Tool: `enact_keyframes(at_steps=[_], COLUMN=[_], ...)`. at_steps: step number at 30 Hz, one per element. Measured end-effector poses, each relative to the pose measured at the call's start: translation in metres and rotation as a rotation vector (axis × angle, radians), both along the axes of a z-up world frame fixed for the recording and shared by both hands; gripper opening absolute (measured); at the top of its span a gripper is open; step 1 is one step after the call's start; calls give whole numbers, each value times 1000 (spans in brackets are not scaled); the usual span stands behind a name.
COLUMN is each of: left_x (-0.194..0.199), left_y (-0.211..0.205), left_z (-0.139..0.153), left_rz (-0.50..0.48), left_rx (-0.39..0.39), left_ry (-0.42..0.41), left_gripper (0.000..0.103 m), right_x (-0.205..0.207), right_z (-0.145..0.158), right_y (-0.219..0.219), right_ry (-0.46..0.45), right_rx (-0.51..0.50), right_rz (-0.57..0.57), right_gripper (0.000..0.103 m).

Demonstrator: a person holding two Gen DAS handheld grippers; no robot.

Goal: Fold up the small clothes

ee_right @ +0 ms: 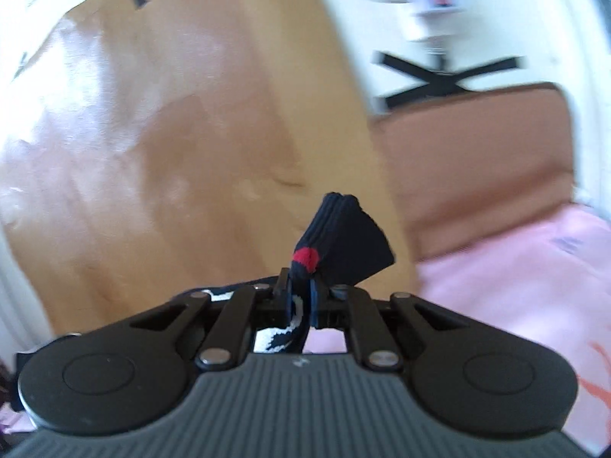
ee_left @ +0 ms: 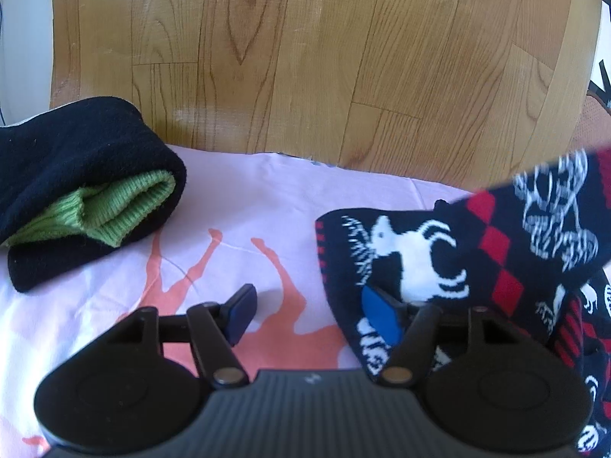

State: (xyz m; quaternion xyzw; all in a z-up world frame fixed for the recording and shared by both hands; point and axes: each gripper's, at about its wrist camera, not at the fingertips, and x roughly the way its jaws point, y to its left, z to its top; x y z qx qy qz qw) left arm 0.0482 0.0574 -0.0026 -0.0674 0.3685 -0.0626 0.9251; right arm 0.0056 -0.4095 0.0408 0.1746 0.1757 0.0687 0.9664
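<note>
A black sock with white reindeer and red diamonds (ee_left: 416,255) lies on the right of the pink cloth (ee_left: 244,198). One end of it rises off the cloth toward the upper right. My left gripper (ee_left: 311,313) is open low over the cloth, and its right pad (ee_left: 382,316) sits over the sock's left edge. In the right wrist view my right gripper (ee_right: 299,297) is shut on the patterned sock (ee_right: 343,240), whose black ribbed end with a red spot sticks out past the fingertips. A folded black and green pair (ee_left: 88,198) rests at the left.
The pink cloth with orange figures ends at a wooden floor (ee_left: 305,57) beyond. A brown cushion (ee_right: 477,160) lies to the right past the cloth, with a black star-shaped chair base (ee_right: 443,76) behind it. The right wrist view is blurred.
</note>
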Motion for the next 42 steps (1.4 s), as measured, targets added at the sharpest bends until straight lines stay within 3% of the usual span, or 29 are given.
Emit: enact_keyframes(at_steps=[4,8,10,14,18,21,23,26,28,31,34,36,38,39,40,41,42], left_x=[-1,-3,-5,-6,-8,-6,-4,-1,-2,-6,-9,-9,-9,-9,-8,-7,-7], left_y=[-3,6,10,14,25,31,33,33,31,30,28,24,22,21,22,23,24], left_z=[-1,4,8,14,21,22,20,17,17,20,23,23,22,21,21,21,21], left_rz=[-2,6,6,14,30,44,49,40,33,23,0,-12,-19,-19,-17,-13,-8], left_rx=[16,-43,-76,-96,-160,-179,-184,-195,-198,-204,-202,-191,-184,-181,-181,-184,-189], left_ry=[-9,-20,-35,-49,-61,-56,-40,-18,-17,-23,-25,-26,-20,-17,-13,-10,-9], left_gripper=[63,62,62,62,62,62,62,62,62,62,62,62,62,63,62,62,62], right_x=[-4,6,3,-21,-65,-97,-113,-133,-137,-124,-95,-70,-46,-37,-32,-29,-29], right_z=[-32,-46,-34,1,3,-26,-44,-52,-43,-20,-2,-5,-14,-23,-30,-41,-45], right_y=[-3,1,7,49,114,154,164,162,150,121,92,82,83,87,91,96,97], right_ry=[100,159,109,-78,-265,-246,-165,-94,-90,-85,-63,-16,61,104,160,214,222], right_rx=[-57,-23,-18,-184,-483,-619,-596,-561,-529,-401,-288,-281,-307,-322,-335,-346,-351], right_rz=[-55,-94,-77,0,164,402,612,821,860,806,600,480,450,464,499,542,541], right_gripper=[11,11,11,11,15,25,47,48,48,50,54,56,60,60,50,12,11])
